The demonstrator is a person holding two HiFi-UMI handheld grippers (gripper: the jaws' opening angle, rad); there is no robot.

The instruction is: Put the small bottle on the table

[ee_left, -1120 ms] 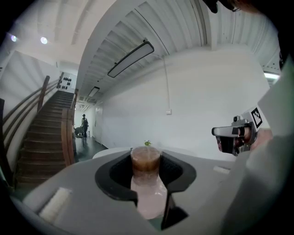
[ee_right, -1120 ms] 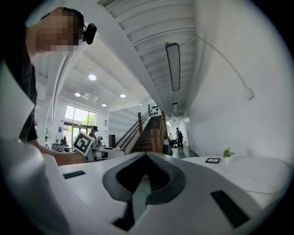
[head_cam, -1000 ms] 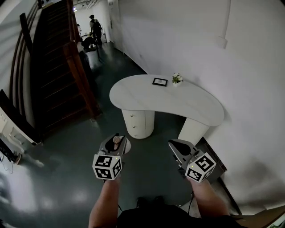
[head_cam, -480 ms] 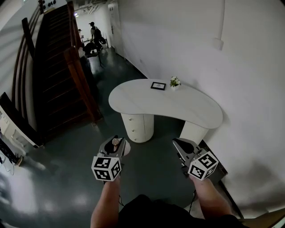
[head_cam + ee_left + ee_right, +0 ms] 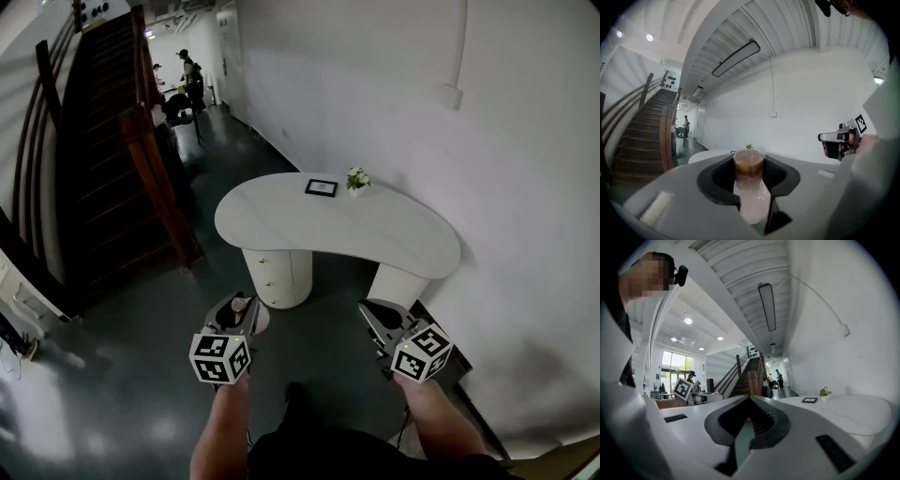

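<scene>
Left gripper (image 5: 749,174), smooth grey plastic with black pads, clamps a small clear plastic bottle (image 5: 750,199) with a round brown cap. The bottle stands upright between its jaws, well apart from the glossy white kidney-shaped table (image 5: 281,220). Right gripper (image 5: 750,404) is empty, its ribbed black jaws meeting at the tips.

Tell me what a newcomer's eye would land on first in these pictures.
First comes the small bottle with its brown cap, gripped in the left gripper close to the camera. Ahead stands a white curved table against the wall, with a little plant and a dark frame at its far edge. A dark wooden staircase rises on the left.
</scene>
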